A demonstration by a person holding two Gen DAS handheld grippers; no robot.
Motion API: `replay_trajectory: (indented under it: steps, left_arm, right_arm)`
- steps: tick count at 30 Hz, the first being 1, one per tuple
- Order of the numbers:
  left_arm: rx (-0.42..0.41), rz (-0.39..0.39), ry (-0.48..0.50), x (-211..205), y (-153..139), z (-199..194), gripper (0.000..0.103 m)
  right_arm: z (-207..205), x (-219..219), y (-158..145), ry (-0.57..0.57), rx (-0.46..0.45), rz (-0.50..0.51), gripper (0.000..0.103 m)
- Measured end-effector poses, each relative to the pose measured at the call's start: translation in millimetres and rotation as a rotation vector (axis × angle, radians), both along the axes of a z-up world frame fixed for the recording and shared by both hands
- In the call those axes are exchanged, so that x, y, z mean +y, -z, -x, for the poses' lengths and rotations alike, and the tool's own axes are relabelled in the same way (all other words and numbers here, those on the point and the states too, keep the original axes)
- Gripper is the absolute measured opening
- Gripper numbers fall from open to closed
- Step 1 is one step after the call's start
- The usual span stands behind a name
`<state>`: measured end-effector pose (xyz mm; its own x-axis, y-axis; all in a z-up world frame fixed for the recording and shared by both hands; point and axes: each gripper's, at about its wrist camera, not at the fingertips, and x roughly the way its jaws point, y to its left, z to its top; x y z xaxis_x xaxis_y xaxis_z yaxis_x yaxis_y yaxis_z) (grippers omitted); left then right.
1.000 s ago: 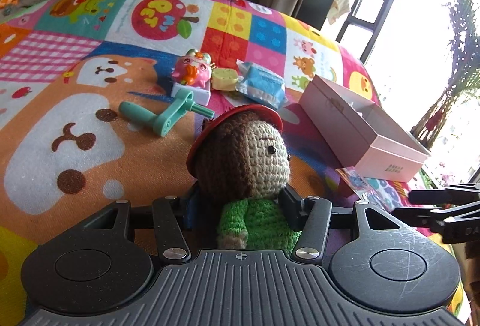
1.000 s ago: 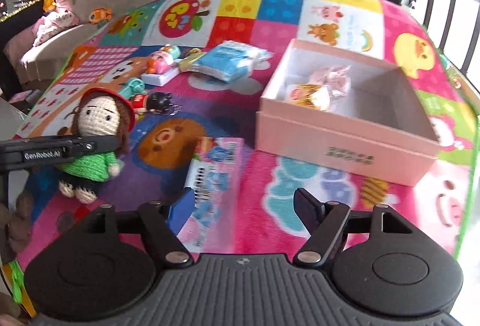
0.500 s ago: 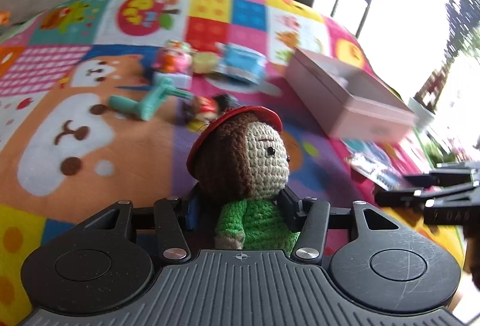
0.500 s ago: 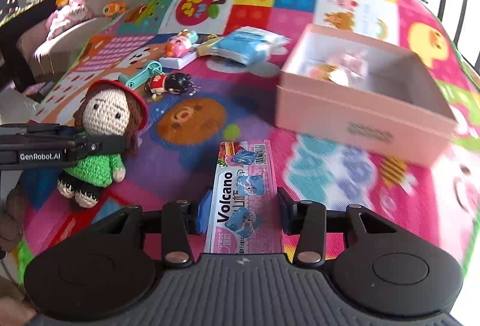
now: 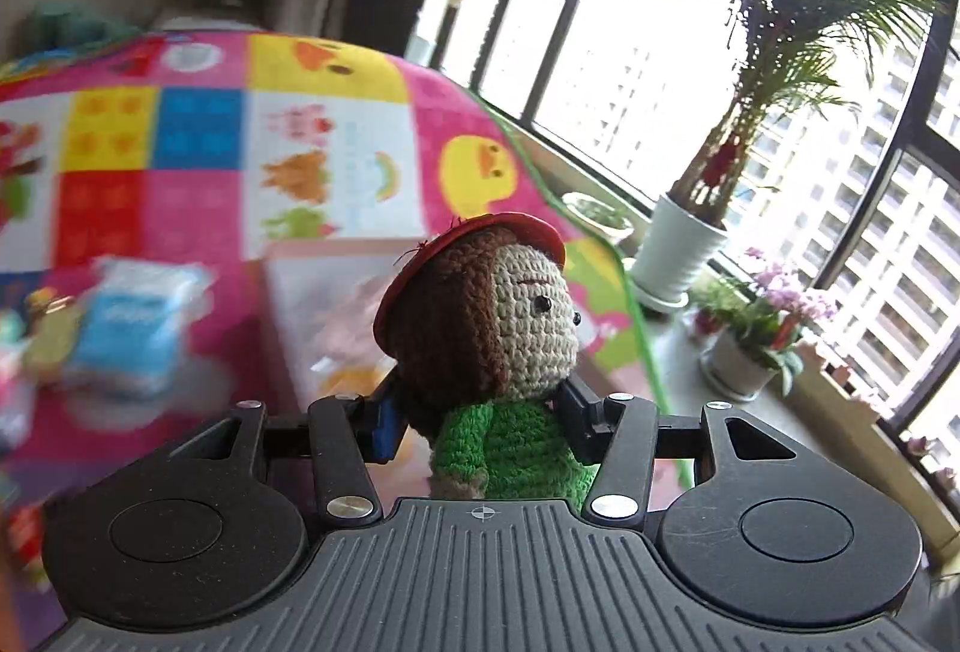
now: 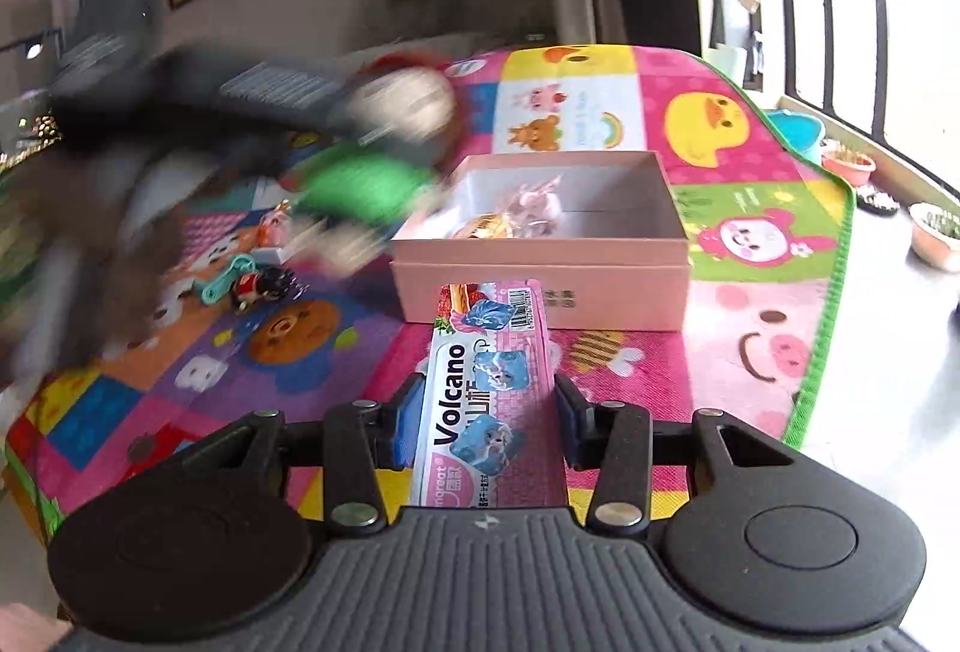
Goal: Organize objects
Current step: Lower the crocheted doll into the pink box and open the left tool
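Observation:
My left gripper (image 5: pixel 480 421) is shut on a crocheted doll (image 5: pixel 486 346) with a red hat and green jumper, held in the air above the play mat. In the right wrist view the doll (image 6: pixel 384 154) and left gripper show as a blur just left of the open pink box (image 6: pixel 540 262). My right gripper (image 6: pixel 486 421) is shut on a pink "Volcano" snack packet (image 6: pixel 486 388), lifted off the mat in front of the box. The box holds wrapped sweets (image 6: pixel 522 208). In the left wrist view the box (image 5: pixel 324 292) is blurred behind the doll.
A blue packet (image 5: pixel 132 328) lies left of the box. A teal toy (image 6: pixel 222 280) and a small red-and-black figure (image 6: pixel 264 286) lie on the colourful mat (image 6: pixel 750 292). Potted plants (image 5: pixel 690 244) stand by the window beyond the mat's green edge.
My left gripper has swung the doll up and right, toward the pink box. My right gripper closed on the Volcano packet and has lifted it toward the box.

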<state>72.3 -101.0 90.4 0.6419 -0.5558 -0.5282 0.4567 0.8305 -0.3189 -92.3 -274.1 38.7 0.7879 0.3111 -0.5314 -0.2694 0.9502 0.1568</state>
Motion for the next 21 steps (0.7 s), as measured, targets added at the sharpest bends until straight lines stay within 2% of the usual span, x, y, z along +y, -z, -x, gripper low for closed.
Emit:
replay_trajectory:
  steps: [2,6,7,9,13,15,17,21]
  left_arm:
    - [0.019,-0.011,-0.014,-28,11,-37,0.055]
    - [0.074,-0.144,-0.075,-58,50,-78,0.057]
    - [0.090,-0.186,-0.092,-56,59,-79,0.057]
    - [0.048,-0.276,-0.097,-53,69,-73,0.058]
    - [0.015,-0.390,-0.101,-45,66,-51,0.059]
    - [0.017,-0.383,-0.109,-35,61,-41,0.058]
    - [0.010,-0.335,-0.120,-23,51,-36,0.058]
    - [-0.078,-0.229,-0.153,8,21,-7,0.054]
  right_arm:
    - [-1,-8,4,0.012,0.007,-0.022,0.043]
    - [-2,-26,13,0.047,0.019,-0.031,0.043]
    - [-2,-31,16,0.057,0.023,-0.032,0.043]
    - [-2,-44,24,0.078,0.039,-0.043,0.043]
    - [-11,-54,33,0.104,0.061,-0.067,0.043]
    - [-13,-52,32,0.098,0.048,-0.064,0.035]
    - [-13,-47,26,0.084,0.030,-0.053,0.034]
    - [-13,-35,16,0.065,0.007,0.012,0.035]
